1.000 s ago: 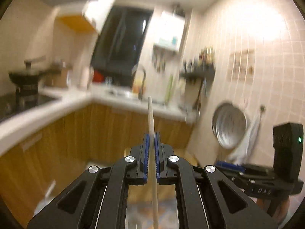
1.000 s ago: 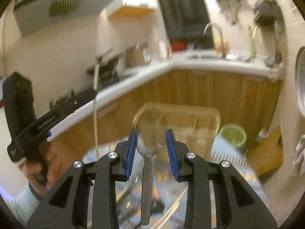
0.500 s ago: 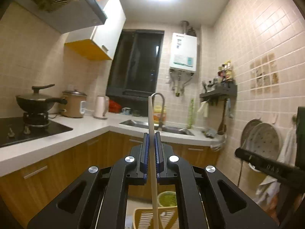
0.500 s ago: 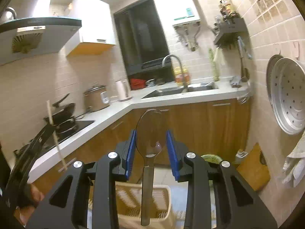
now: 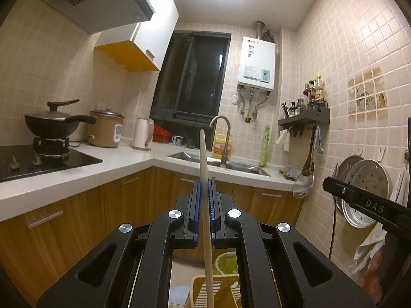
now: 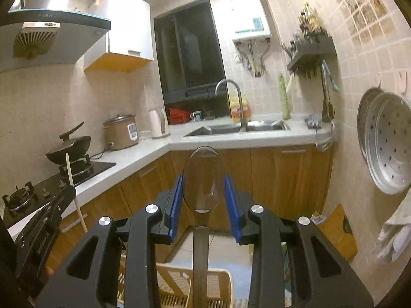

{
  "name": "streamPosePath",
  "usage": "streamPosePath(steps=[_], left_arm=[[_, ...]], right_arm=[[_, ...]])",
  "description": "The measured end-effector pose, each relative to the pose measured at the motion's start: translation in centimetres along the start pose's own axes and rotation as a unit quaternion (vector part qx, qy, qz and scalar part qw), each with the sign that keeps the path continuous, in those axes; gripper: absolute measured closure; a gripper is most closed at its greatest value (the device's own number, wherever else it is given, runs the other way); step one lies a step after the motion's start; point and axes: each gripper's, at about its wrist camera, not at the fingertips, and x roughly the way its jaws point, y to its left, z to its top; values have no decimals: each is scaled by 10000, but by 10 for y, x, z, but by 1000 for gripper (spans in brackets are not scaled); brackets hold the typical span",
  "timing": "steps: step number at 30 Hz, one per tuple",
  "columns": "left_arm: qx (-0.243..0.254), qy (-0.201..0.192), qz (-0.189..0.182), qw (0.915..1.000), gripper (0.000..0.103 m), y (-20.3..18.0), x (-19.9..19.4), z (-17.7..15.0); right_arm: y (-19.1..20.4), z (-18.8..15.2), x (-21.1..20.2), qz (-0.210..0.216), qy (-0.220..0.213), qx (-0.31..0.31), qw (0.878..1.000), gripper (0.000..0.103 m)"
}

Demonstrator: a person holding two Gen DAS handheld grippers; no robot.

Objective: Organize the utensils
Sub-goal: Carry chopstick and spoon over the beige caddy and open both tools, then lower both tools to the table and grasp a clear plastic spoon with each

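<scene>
Wooden chopstick [image 5: 204,179]: we are gripping it in the left hand-held gripper [image 5: 204,192], whose blue pads [image 5: 196,205] are clenching on its shaft; its tip is rising above the jaws, its tail running down past the frame's lower edge.

Steel spoon [image 6: 201,177]: we are holding it in the right hand-held gripper [image 6: 204,192], bowl up between the blue pads [image 6: 176,200], handle pointing down; the pads are sitting at the bowl's edges, grasping it.

White worktop [image 5: 115,161]: it is running in an L along the wooden cabinets, carrying a wok [image 5: 51,124] on the hob, a rice cooker [image 5: 106,128], a kettle [image 5: 142,133] and a sink [image 5: 218,163].

Pale slatted basket [image 6: 177,282]: it is lying low beneath both tools, near the floor.

Perforated metal trays [image 6: 388,141]: they are hanging on the tiled wall at the right.
</scene>
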Motion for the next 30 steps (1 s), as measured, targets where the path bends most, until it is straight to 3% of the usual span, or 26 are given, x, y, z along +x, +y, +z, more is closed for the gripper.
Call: streamPosePath(steps=[6, 10, 17, 18, 20, 21, 22, 26, 30], left_arm=[[209, -66, 166, 9996, 99, -4, 6, -11], [356, -140, 476, 9981, 99, -6, 7, -27], [523, -4, 404, 9978, 98, -4, -1, -41], [525, 29, 356, 9980, 98, -3, -5, -41], [562, 117, 294, 9979, 96, 0, -12, -38], [574, 172, 257, 9979, 95, 0, -14, -36], [562, 255, 172, 9979, 95, 2, -17, -34], [245, 498, -93, 9984, 74, 19, -37, -23], [-67, 894, -159, 9958, 69, 39, -57, -12]], right_arm=[[7, -25, 8, -193, -76, -287, 9994, 74], [5, -39, 8, -365, -215, -285, 9987, 74], [1, -61, -2, -228, -5, -280, 9993, 73], [2, -62, -4, -194, 74, -328, 9992, 69], [2, -65, -12, -113, 161, -385, 9991, 42], [1, -65, -19, -92, 167, -413, 9990, 38], [1, -64, -23, -68, 226, -459, 9987, 37], [-8, -58, -40, 52, 533, -287, 9982, 37], [-14, -52, -53, 130, 1277, -186, 9915, 37]])
